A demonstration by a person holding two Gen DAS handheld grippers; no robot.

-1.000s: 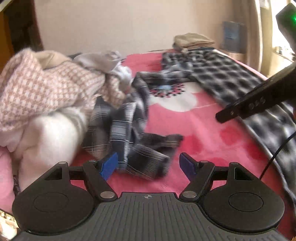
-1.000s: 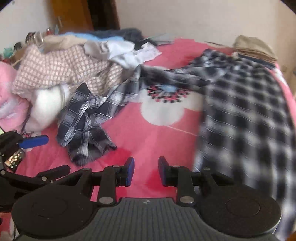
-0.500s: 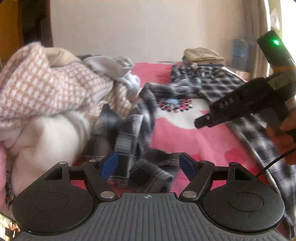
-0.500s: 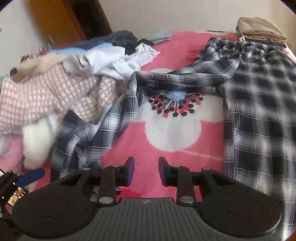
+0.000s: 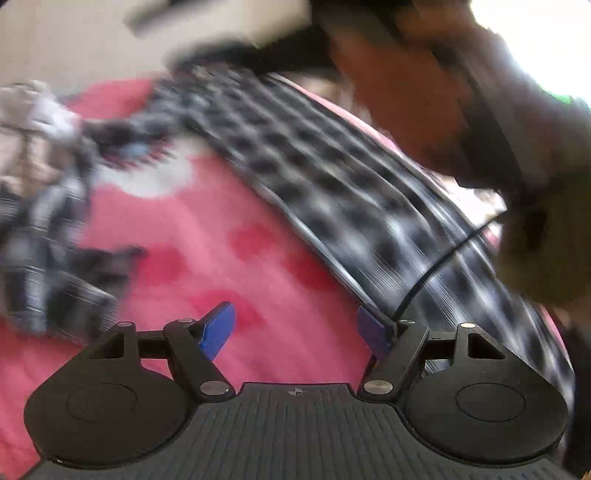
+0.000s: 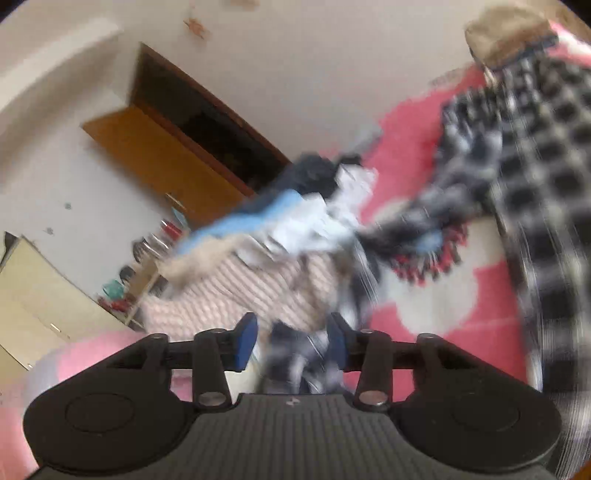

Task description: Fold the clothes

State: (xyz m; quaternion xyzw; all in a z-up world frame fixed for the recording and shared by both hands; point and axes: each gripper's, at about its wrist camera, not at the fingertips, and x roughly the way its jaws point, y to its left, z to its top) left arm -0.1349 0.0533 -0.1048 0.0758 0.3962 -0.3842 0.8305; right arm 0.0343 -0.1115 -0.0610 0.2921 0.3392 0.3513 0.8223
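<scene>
A black-and-white plaid shirt [image 5: 332,177] lies spread over the pink flowered bedcover [image 5: 229,229]; all is motion-blurred. My left gripper [image 5: 295,330] is open just above the cover, its right fingertip [image 5: 373,332] at the shirt's long edge. The shirt's crumpled sleeve [image 5: 44,266] lies to its left. In the right wrist view the plaid shirt [image 6: 546,192] fills the right side. My right gripper [image 6: 291,341] is open, with bunched plaid sleeve cloth [image 6: 306,354] between its fingers. A hand [image 5: 413,110] holds that gripper high at the upper right of the left wrist view.
A heap of unfolded clothes [image 6: 258,280], pink-checked, white and blue, sits left of the sleeve. Folded tan clothes [image 6: 509,33] rest at the bed's far end. A brown door [image 6: 162,155] and a cluttered shelf [image 6: 125,291] stand beyond the bed. A black cable [image 5: 436,266] crosses the shirt.
My left gripper swung right, from the crumpled sleeve to the shirt's edge. My right gripper moved left over the sleeve, tilted up, and its fingers spread wider.
</scene>
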